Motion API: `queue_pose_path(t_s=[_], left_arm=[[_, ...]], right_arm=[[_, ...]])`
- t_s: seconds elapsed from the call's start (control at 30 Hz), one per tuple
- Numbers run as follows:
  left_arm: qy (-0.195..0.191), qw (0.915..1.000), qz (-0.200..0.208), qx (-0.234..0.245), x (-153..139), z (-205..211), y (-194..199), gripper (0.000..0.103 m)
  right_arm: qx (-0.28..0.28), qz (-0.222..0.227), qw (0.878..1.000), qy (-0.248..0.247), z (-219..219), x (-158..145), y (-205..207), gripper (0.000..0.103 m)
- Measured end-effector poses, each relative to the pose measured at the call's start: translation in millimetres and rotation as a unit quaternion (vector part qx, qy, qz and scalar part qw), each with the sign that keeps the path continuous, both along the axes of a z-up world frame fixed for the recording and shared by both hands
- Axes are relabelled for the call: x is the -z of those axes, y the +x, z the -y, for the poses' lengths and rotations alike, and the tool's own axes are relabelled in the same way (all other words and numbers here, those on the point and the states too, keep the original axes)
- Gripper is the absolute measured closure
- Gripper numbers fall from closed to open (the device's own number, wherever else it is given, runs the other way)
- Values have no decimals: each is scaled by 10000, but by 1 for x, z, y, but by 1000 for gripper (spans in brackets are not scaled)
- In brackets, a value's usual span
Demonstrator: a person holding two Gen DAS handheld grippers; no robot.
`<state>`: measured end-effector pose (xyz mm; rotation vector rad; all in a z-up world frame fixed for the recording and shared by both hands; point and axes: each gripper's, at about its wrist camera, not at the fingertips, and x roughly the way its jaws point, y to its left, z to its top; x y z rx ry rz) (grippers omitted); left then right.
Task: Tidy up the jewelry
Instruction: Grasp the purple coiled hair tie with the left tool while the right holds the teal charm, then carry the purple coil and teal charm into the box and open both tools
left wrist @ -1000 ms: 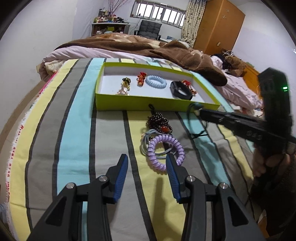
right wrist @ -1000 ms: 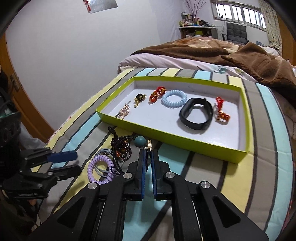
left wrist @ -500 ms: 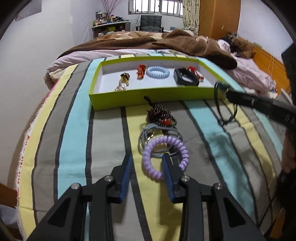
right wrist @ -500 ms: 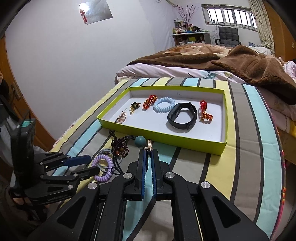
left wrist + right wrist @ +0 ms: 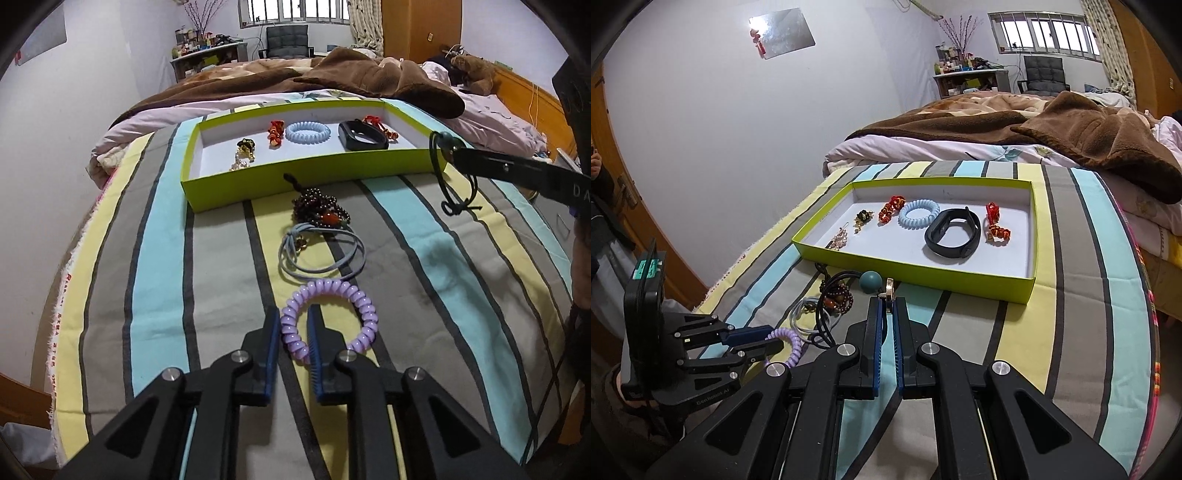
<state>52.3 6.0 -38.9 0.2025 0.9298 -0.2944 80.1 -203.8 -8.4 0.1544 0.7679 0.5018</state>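
Note:
My left gripper [image 5: 293, 314] has closed on the near left part of a purple spiral hair tie [image 5: 328, 317] lying on the striped bedspread; it also shows in the right wrist view [image 5: 788, 345]. My right gripper [image 5: 887, 301] is shut on a black cord necklace with a teal bead [image 5: 870, 280], held above the bed; the cord hangs from it in the left wrist view [image 5: 448, 173]. A lime-green tray [image 5: 923, 278] holds a blue spiral tie [image 5: 918, 214], a black wristband [image 5: 955, 236] and small red and gold pieces.
A dark bead bracelet [image 5: 321, 208] and a grey-blue elastic loop [image 5: 321, 254] lie between the purple tie and the tray. A brown blanket [image 5: 332, 77] is piled behind the tray. The bed edge drops off at left.
My left gripper moved forward and narrowed its fingers around the purple tie's rim. My right gripper lifted back a little with the cord necklace still held.

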Motion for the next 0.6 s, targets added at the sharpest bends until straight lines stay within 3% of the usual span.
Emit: queue_pose_path(t_s=[0.27, 0.6], left_arm=[[201, 9996, 146, 143, -1, 5, -2, 93], [-104, 9997, 238, -4, -11, -3, -2, 93]], right_arm=[[60, 18, 10000, 31, 0, 0, -7, 97], [151, 12, 9999, 72, 5, -1, -12, 97]])
